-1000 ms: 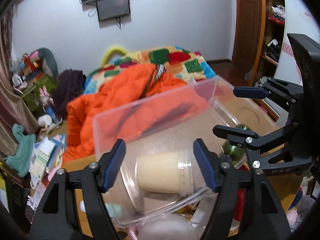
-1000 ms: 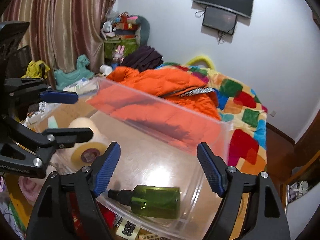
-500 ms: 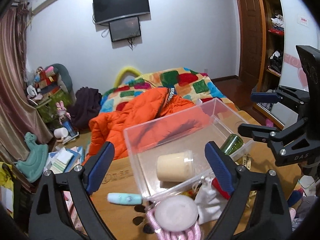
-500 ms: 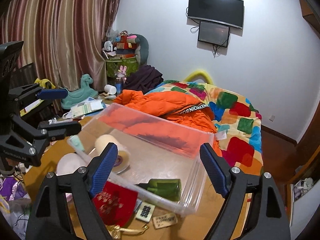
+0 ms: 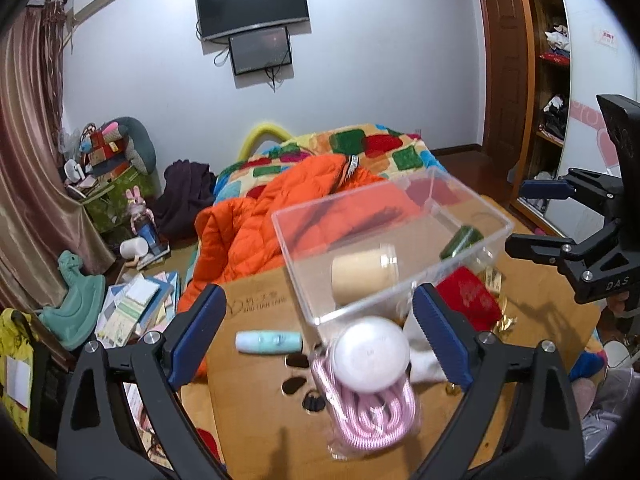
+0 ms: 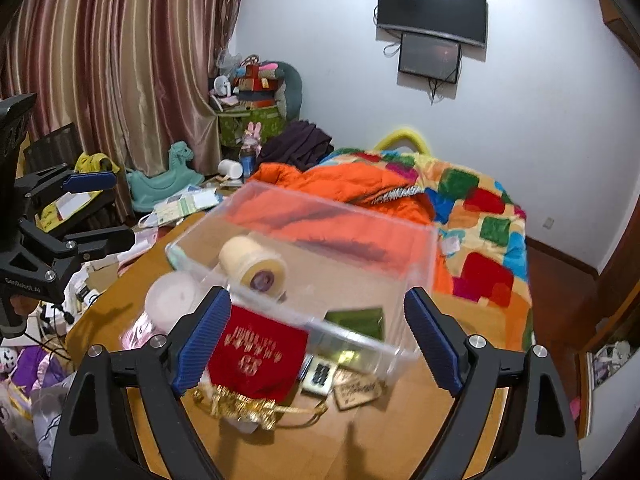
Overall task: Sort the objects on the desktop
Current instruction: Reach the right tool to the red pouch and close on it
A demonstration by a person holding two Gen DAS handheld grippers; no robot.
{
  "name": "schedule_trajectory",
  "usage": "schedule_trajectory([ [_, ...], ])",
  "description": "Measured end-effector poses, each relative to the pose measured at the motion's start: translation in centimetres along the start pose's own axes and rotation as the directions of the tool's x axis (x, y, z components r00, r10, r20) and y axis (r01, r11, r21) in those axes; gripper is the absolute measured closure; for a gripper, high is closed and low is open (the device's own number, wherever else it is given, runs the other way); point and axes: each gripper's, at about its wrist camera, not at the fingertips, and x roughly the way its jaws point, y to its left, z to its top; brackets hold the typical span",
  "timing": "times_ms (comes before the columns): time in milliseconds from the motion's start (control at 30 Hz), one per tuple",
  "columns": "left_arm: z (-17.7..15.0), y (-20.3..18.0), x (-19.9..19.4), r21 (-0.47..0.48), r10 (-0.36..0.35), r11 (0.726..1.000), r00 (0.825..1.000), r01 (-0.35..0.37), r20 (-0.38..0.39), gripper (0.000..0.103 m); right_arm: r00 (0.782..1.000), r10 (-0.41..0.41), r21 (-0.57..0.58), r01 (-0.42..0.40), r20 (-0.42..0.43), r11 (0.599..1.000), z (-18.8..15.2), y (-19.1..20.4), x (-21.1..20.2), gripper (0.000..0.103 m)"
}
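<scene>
A clear plastic box (image 5: 472, 200) (image 6: 420, 240) stands on the wooden table (image 5: 260, 408). Inside lie a cream tape roll (image 5: 362, 274) (image 6: 252, 266) and a green bottle (image 5: 462, 242) (image 6: 354, 320). In front of the box lie a white round case (image 5: 372, 354) (image 6: 170, 296) on a pink cord (image 5: 372, 416), a light blue tube (image 5: 268, 342) and a red pouch (image 5: 468, 300) (image 6: 256, 354) with gold tassels (image 6: 240, 404). My left gripper (image 5: 320, 336) is open and empty above the white case. My right gripper (image 6: 316, 344) is open and empty above the red pouch.
Small tags (image 6: 356, 390) lie by the box's near corner. Dark pebbles (image 5: 296, 380) lie near the tube. A bed with an orange jacket (image 5: 280, 216) and colourful quilt (image 6: 480, 216) stands behind the table. Books and toys (image 5: 132, 304) clutter the floor on the left.
Both grippers have pulled back and up from the box, so more of the table and its loose objects shows. Both stay open and empty.
</scene>
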Motion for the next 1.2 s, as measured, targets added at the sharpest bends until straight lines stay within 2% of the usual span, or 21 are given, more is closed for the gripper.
schedule_trajectory([
  [300,-3.1,-0.7,1.5,-0.015,-0.046,0.999,0.996,0.045,-0.082,0.008,0.993,0.064,0.013,-0.063,-0.096,0.998,-3.4,1.6,2.5,0.016],
  [533,-4.0,-1.3,2.2,-0.028,-0.086,0.996,0.990,0.083,-0.111,0.008,0.976,0.169,0.059,-0.162,-0.140,0.985,-4.6,1.8,4.8,0.019],
  [633,-4.1,-1.5,2.5,-0.031,-0.098,0.995,0.988,0.095,-0.121,0.008,0.969,0.186,0.069,-0.177,-0.162,0.982,-4.9,2.0,5.8,0.035],
  [800,-4.6,-1.8,3.4,-0.035,-0.111,0.994,0.983,0.107,-0.148,0.008,0.957,0.232,0.087,-0.219,-0.173,0.972,-5.1,2.1,6.4,0.051],
  [867,-4.8,-1.9,3.9,-0.042,-0.118,0.993,0.980,0.113,-0.159,0.008,0.956,0.239,0.083,-0.228,-0.172,0.970,-5.1,2.1,6.2,0.062],
  [967,-4.8,-2.2,4.5,-0.047,-0.128,0.991,0.977,0.122,-0.168,0.008,0.955,0.240,0.071,-0.231,-0.173,0.970,-5.4,2.1,5.6,0.067],
  [1200,-4.5,-2.7,5.4,-0.040,-0.124,0.992,0.976,0.119,-0.181,0.008,0.959,0.219,0.040,-0.215,-0.178,0.976,-5.9,1.9,3.9,0.070],
])
